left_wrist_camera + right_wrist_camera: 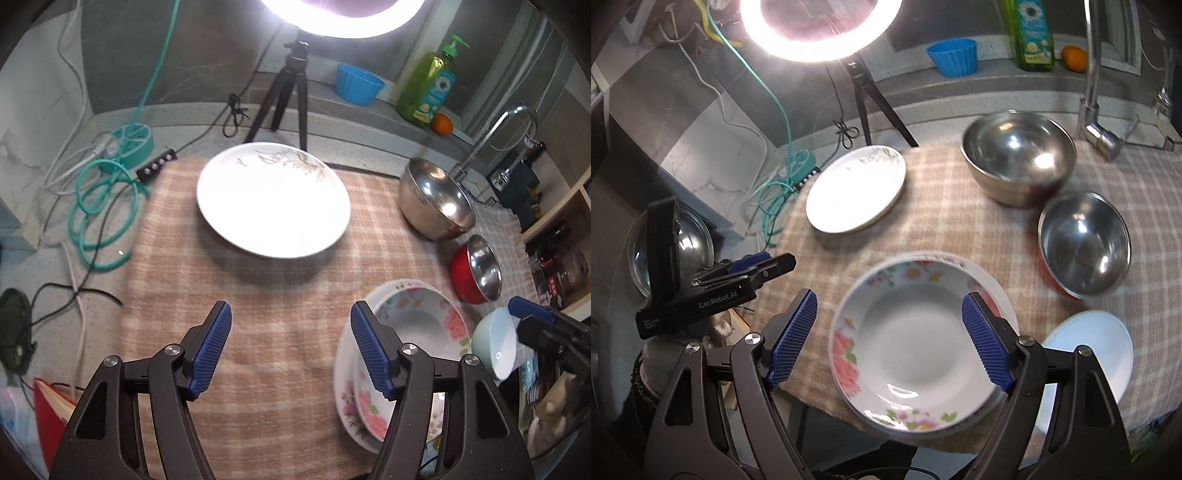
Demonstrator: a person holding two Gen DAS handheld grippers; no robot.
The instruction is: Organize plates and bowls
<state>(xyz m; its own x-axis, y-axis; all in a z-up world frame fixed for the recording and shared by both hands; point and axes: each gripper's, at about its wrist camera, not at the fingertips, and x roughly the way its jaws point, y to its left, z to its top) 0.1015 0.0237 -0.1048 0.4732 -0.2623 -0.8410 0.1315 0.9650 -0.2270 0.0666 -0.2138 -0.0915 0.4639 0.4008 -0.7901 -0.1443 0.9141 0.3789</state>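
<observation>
A large white plate [273,199] with a faint leaf print lies on the checked cloth [229,295]; it also shows in the right wrist view [855,188]. A floral soup plate [916,347] sits stacked on another floral plate [345,398] at the cloth's near right. A big steel bowl [1017,157], a red-sided steel bowl [1084,243] and a pale blue bowl [1097,347] stand around it. My left gripper [291,349] is open and empty above the cloth. My right gripper [886,339] is open, hovering over the floral soup plate.
A ring light on a tripod [284,96], teal cable coils [107,206] and a power strip [157,164] lie behind the cloth. A blue cup [358,83], soap bottle [430,86], orange [442,123] and tap [491,140] are at the back right.
</observation>
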